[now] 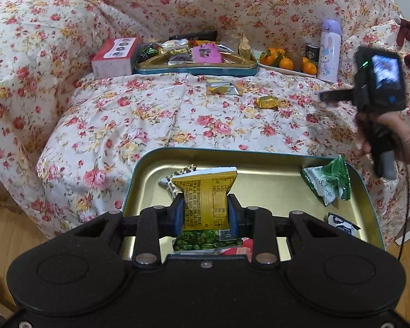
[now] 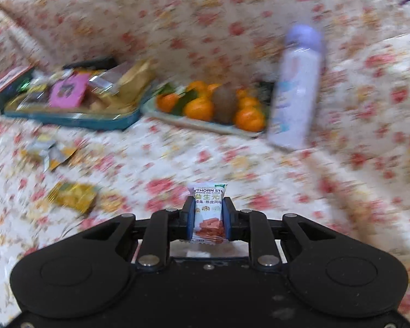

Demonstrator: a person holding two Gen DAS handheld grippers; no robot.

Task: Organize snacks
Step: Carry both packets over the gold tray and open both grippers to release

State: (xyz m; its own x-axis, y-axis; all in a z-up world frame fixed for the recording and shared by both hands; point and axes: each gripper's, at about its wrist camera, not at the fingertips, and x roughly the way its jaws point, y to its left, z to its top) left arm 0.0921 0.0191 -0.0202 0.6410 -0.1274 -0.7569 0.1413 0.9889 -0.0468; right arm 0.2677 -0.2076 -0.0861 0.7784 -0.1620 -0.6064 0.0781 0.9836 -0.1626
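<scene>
**Yellow packet over the near tin, hawthorn sticks in my other gripper**

Yellow and green, the crinkled foil snack packet (image 1: 205, 202) sat pinched between the blue pads of my left gripper (image 1: 205, 214), whose jaws stood partly closed around its waist. It hung over the gold-lined, teal-rimmed metal tin (image 1: 259, 161) nearest me. In that tin lay a green-and-white sachet (image 1: 329, 183) near the right wall, a dark blue-and-white wrapper (image 1: 341, 222) at the right edge, and a spotted wrapper (image 1: 187, 170) partly hidden behind my packet.

My right gripper (image 2: 206, 220) was closed tight on a small white packet of hawthorn sticks (image 2: 208, 213), held upright above the flowered quilt (image 2: 177, 150); no earlier view let me say more of that grip. From the left camera I could see my hand (image 1: 396, 139) on its handle off to the right.

Farther out on the quilt lay two loose gold-wrapped sweets (image 1: 266, 101) (image 1: 221, 87), well apart from the near tin. Beyond them stood a second teal tin heaped with mixed snacks (image 1: 196, 67), a pink-and-white carton (image 1: 113, 57) just beside its left end, a pale plate of tangerines (image 1: 284, 61) on its right, and an upright lilac flask with a rabbit print (image 1: 329, 52) next to the fruit.
</scene>
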